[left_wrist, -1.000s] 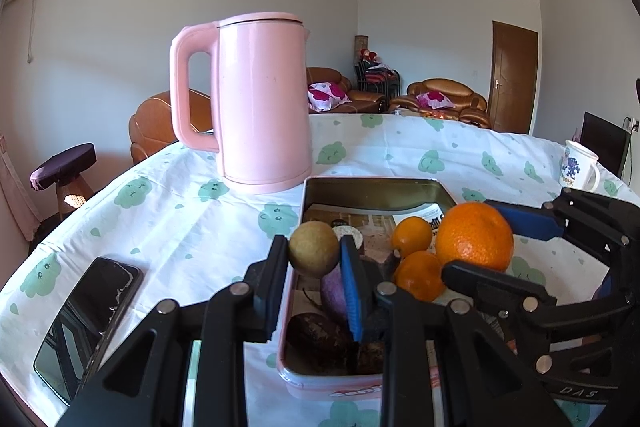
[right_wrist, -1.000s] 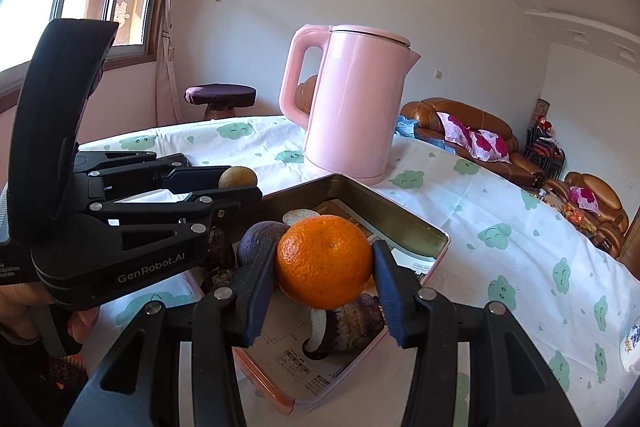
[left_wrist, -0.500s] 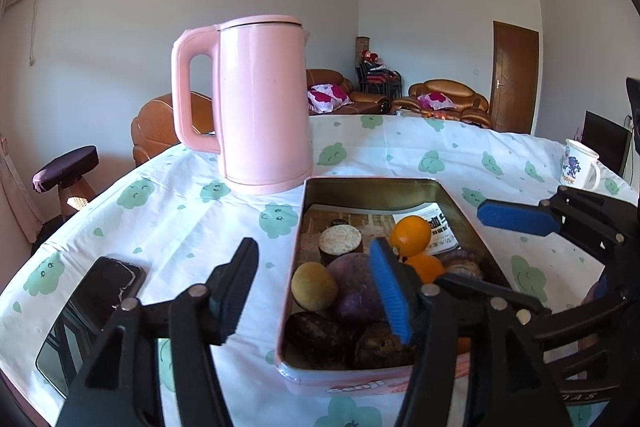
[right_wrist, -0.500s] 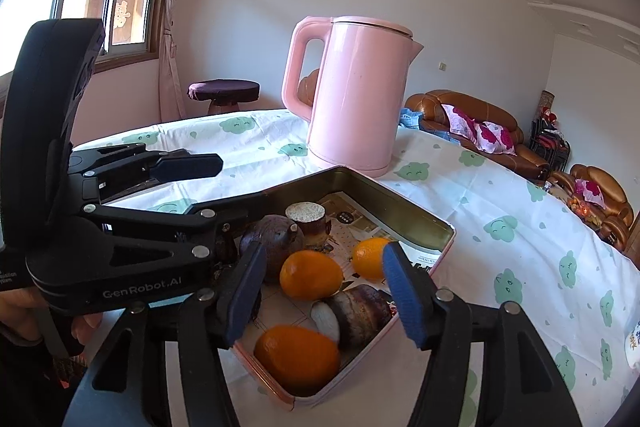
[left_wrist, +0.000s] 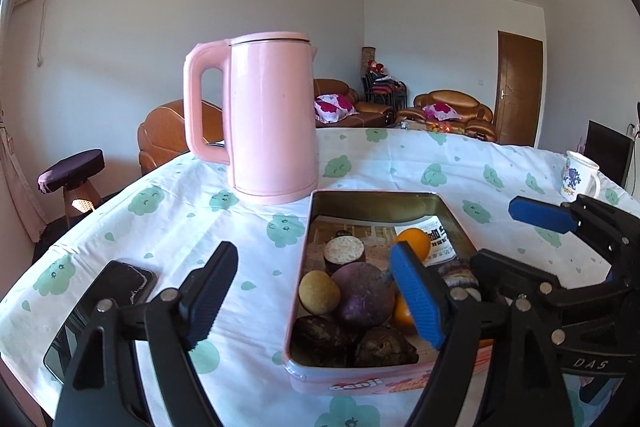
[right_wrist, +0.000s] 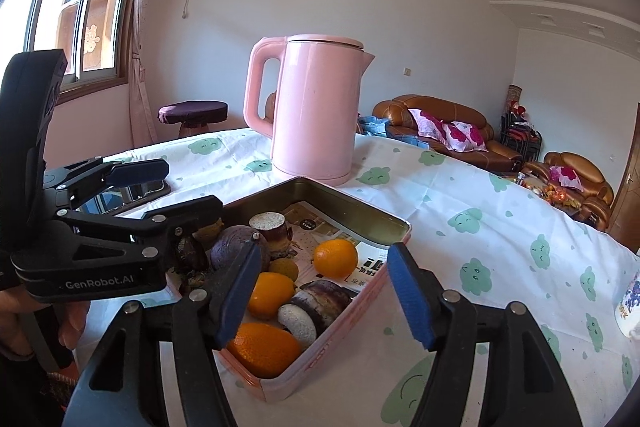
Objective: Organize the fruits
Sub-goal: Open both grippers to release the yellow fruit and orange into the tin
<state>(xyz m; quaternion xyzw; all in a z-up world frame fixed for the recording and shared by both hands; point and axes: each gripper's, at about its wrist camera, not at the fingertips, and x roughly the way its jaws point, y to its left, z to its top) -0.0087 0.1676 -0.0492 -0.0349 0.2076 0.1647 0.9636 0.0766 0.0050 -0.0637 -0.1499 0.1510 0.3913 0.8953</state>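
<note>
Left gripper (left_wrist: 316,291) gapes empty; fruits fill tin (left_wrist: 376,197).

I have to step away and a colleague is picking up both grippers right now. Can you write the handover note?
Left gripper: open, holding nothing, hovering at the tin's left edge.
Right gripper: open, holding nothing, above the tin's near end.
Tin: on the table in front of the pink kettle.
Done: the oranges, the small tan fruit and the purple and dark pieces lie in the tin.
Left: no loose fruit shows on the cloth; check outside these views.
</note>
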